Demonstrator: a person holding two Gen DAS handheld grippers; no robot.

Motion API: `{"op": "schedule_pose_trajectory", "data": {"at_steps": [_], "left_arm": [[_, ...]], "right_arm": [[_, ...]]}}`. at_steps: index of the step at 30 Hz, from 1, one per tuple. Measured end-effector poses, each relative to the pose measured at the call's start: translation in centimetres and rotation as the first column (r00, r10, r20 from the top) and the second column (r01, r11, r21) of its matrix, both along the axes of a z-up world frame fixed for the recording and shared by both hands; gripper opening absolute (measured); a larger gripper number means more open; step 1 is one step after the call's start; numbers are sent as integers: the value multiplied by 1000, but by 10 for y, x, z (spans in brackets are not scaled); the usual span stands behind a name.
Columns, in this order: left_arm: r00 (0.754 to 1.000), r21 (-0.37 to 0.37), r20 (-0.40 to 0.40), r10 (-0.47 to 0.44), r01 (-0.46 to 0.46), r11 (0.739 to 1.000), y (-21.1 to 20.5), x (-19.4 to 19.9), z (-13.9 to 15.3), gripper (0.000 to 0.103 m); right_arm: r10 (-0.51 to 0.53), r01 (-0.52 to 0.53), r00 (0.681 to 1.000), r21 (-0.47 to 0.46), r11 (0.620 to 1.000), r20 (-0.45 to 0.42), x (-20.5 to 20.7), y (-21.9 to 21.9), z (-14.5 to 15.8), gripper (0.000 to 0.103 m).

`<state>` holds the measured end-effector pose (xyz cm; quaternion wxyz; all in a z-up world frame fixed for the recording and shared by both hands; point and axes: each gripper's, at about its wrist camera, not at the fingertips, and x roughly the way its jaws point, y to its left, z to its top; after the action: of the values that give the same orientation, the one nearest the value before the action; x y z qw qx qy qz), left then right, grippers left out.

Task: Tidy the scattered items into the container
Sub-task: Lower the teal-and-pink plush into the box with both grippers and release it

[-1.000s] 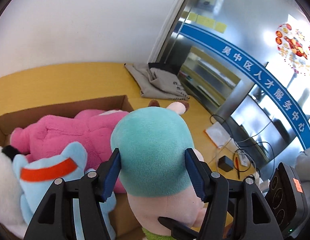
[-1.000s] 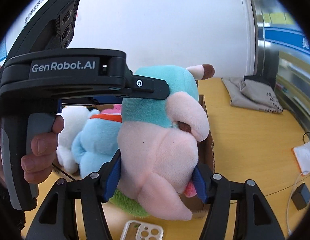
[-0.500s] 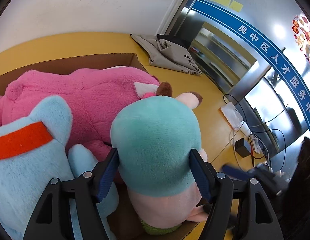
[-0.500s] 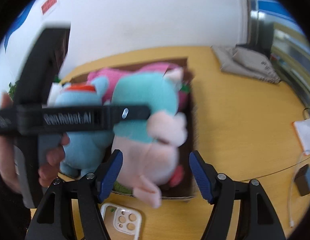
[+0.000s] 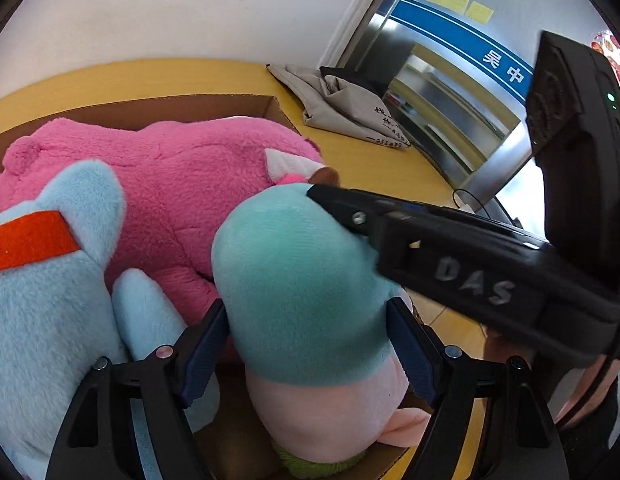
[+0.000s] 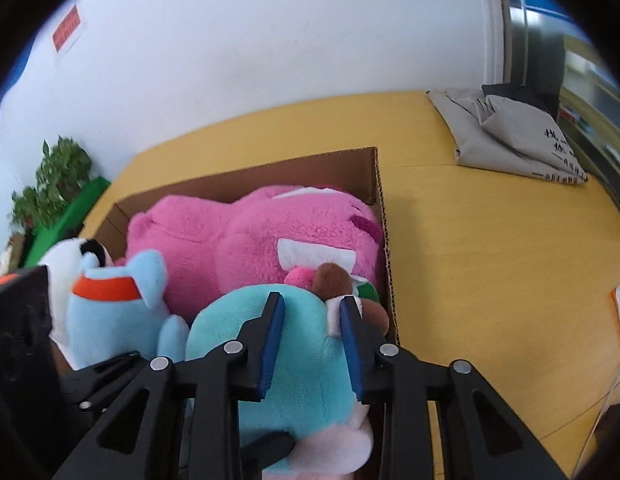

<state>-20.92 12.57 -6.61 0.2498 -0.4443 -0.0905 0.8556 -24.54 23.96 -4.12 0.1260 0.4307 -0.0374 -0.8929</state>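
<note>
A teal and pale-pink plush toy [image 5: 301, 292] sits at the near right corner of the cardboard box [image 5: 197, 106]. My left gripper [image 5: 307, 344] is shut on its body. My right gripper [image 6: 312, 340] pinches the top of the same plush [image 6: 305, 364] from above, its jaws narrowly apart around the teal head. In the box lie a big pink plush [image 5: 181, 184], a light-blue plush with an orange band [image 5: 41, 280] and a white plush [image 6: 65, 260]. The right gripper's body [image 5: 490, 264] crosses the left wrist view.
The box [image 6: 380, 216] stands on a yellow wooden table [image 6: 490, 264]. A folded grey cloth bag [image 6: 506, 136] lies at the table's far right. A green plant [image 6: 57, 184] stands beyond the far left edge. A white wall runs behind.
The teal plush has gone down into the box's near right corner. My right gripper let go of its lower body, moved over it, and has closed on the top of its head.
</note>
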Motion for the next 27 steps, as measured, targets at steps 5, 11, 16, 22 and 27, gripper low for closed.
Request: {"op": "schedule_pose_trajectory", "data": {"at_steps": [5, 11, 16, 22, 27], "left_arm": [[999, -89, -48, 23, -27, 996, 10, 11, -1, 82], [991, -197, -119, 64, -87, 977, 4, 47, 16, 82], [976, -144, -165, 143, -168, 975, -39, 90, 45, 84], [942, -123, -202, 267, -295, 947, -94, 151, 64, 102], [930, -125, -183, 320, -345, 930, -120, 193, 62, 102]], "right_arm": [[-4, 3, 999, 51, 999, 33, -6, -5, -21, 26], [-77, 77, 997, -29, 997, -1, 0, 7, -9, 36], [-141, 139, 988, -45, 989, -65, 39, 10, 22, 79], [-72, 76, 986, 19, 997, -151, 113, -5, 36, 80], [-37, 47, 991, 78, 996, -131, 168, -24, 23, 80]]}}
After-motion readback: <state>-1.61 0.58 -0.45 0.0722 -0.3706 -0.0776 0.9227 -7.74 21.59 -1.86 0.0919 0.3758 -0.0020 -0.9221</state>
